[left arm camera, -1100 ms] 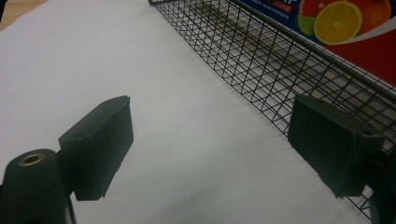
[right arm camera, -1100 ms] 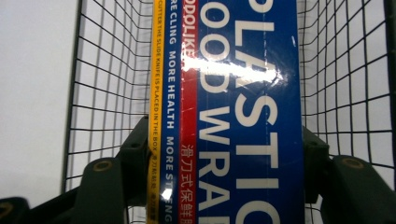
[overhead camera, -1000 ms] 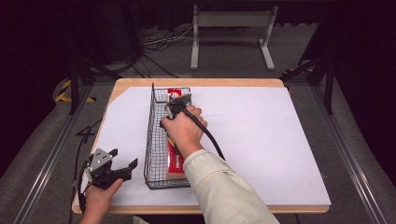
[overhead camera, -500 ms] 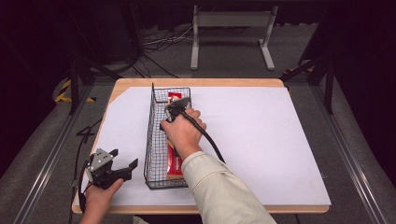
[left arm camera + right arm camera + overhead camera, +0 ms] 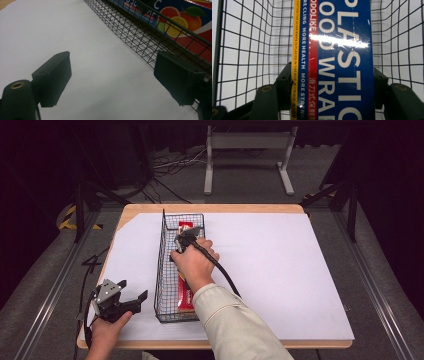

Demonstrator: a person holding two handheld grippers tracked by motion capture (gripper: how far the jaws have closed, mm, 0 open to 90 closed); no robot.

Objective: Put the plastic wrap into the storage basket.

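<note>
The right gripper (image 5: 183,241) is down inside the wire basket (image 5: 161,270), its jaws closed on either side of the long wrap box (image 5: 337,60), which lies lengthwise in the basket; in the right gripper view the box sits squarely between the two jaws, with the mesh walls close on both sides. Whether the box is being lowered in or lifted out cannot be told from this moment, but either way the same care applies. The grip looks to be toward the far end of the box rather than its middle, so the near end will tend to sag or drag; keeping the box level and parallel to the basket's long walls should stop a corner catching in the mesh. Any lift should go straight up, clear of the rim, before moving sideways. The left gripper (image 5: 131,298) rests with jaws wide apart on the white sheet (image 5: 280,270) just beside the basket's near left corner, holding nothing; it is well placed to press the basket steady if it starts to slide.
</note>
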